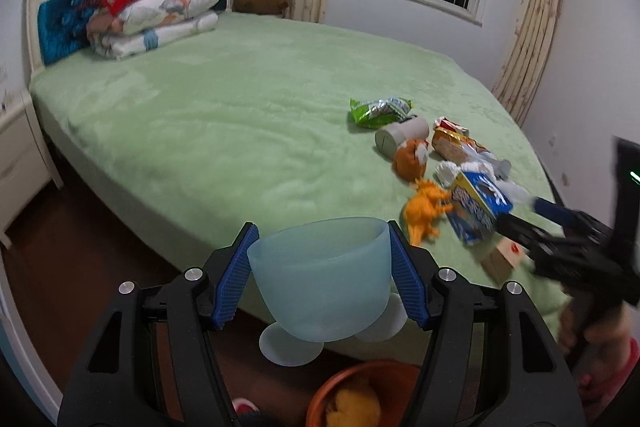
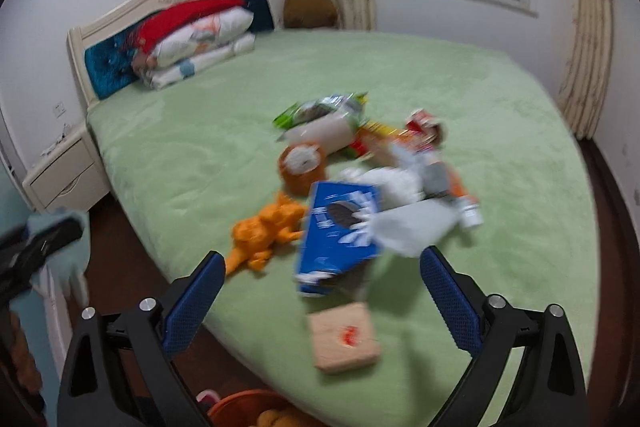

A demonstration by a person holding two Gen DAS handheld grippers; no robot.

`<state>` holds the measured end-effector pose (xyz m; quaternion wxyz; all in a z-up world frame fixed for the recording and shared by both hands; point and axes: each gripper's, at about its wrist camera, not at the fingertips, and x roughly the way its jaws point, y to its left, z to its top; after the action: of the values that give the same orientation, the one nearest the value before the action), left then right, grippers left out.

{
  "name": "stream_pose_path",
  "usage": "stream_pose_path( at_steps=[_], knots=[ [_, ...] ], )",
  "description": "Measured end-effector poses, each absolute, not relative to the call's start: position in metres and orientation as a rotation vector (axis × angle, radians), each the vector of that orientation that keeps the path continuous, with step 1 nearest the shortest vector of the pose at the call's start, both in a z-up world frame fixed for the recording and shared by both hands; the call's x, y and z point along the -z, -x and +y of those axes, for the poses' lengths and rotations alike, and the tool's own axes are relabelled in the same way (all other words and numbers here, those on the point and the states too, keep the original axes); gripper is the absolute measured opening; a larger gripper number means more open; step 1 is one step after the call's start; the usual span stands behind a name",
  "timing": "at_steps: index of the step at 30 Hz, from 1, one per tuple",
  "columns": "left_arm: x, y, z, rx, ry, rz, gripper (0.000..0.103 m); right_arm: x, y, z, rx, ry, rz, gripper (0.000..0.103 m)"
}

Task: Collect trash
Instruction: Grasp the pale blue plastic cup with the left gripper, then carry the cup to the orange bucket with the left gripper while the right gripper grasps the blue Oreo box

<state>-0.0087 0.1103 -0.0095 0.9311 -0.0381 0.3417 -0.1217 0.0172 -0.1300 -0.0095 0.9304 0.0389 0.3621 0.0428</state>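
Between the blue pads of the left gripper (image 1: 322, 277): a pale blue translucent cup (image 1: 320, 283), clamped at both sides, upright, mouth up, long axis vertical, held off the near edge of the bed (image 1: 224, 115). Below it, at 6 o'clock in the left wrist view: an orange bin (image 1: 360, 393) with something yellow inside.

On the green cover, at 3 o'clock of the cup: a blurred heap of trash and toys. Blue cookie box (image 2: 338, 239) tilted, long axis running from 7 to 1 o'clock in the right wrist view; orange plush toy (image 2: 262, 233) touching its 9 o'clock side; small tan box (image 2: 344, 341) lying flat at its 6 o'clock, apart from it. Farther back, at 12 o'clock: round lion-face toy (image 2: 302, 163), green snack bag (image 2: 320, 111), pale cylinder (image 2: 324, 133) lying on its side, crumpled wrappers.

Right gripper (image 2: 320, 291): fingers wide apart, nothing between the pads, aimed down at the blue box and tan box.

At 10 o'clock across the bed: folded bedding (image 1: 156, 15) against the headboard.
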Motion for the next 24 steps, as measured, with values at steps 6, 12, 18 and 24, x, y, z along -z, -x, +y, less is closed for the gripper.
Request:
stream_pose_path(
  at_steps=[6, 12, 18, 24],
  knots=[
    [0.026, 0.028, 0.13, 0.241, 0.07, 0.734, 0.063, 0.021, -0.043, -0.124, 0.005, -0.072, 0.809, 0.094],
    [0.034, 0.04, 0.138, 0.26, 0.1, 0.739, 0.063, 0.042, -0.065, -0.139, -0.011, -0.142, 0.917, 0.045],
    [0.036, 0.044, 0.142, 0.267, 0.11, 0.739, 0.063, 0.025, -0.051, -0.149, -0.04, -0.189, 0.875, 0.044],
    [0.032, 0.046, 0.138, 0.284, 0.107, 0.733, 0.063, -0.019, -0.02, -0.145, -0.134, -0.208, 0.798, 0.044]
  ],
)
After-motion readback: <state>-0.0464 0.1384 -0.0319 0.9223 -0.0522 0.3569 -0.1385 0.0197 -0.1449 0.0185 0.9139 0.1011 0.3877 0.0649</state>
